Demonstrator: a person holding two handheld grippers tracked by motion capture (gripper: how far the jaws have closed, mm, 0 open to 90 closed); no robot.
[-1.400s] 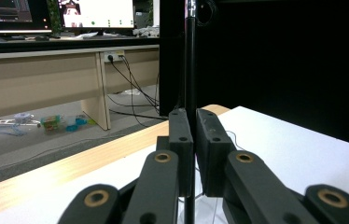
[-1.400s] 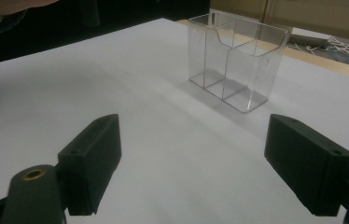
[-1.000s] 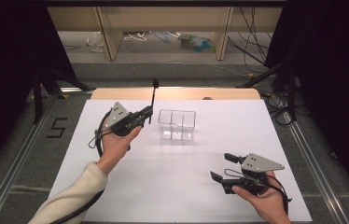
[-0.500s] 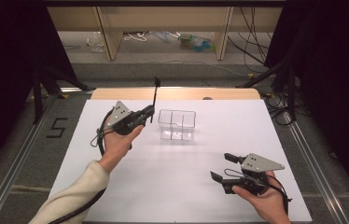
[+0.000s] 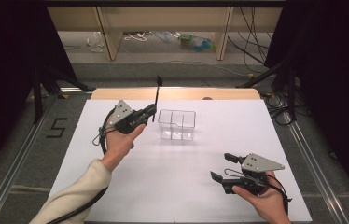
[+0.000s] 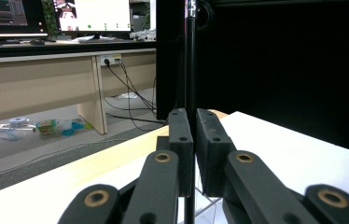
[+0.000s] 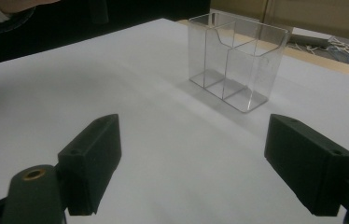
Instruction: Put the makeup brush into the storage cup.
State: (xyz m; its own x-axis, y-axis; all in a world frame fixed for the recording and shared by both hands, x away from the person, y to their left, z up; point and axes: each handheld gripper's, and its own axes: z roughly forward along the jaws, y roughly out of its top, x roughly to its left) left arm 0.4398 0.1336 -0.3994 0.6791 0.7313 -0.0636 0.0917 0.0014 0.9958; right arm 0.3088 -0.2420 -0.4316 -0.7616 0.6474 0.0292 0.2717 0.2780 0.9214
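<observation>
The left gripper (image 5: pixel 152 113) is raised above the white table (image 5: pixel 172 186), just left of the clear plastic organizer (image 5: pixel 176 125). Its jaws are clamped on a thin black rod (image 5: pixel 157 95), which stands nearly upright; the left gripper view shows the rod (image 6: pixel 190 70) pinched between the two pads (image 6: pixel 182 140). The organizer stands near the table's far middle, divided into compartments. The right gripper (image 5: pixel 224 167) is held low at the near right, well apart from the organizer (image 7: pixel 235 60), jaws spread wide and holding nothing.
</observation>
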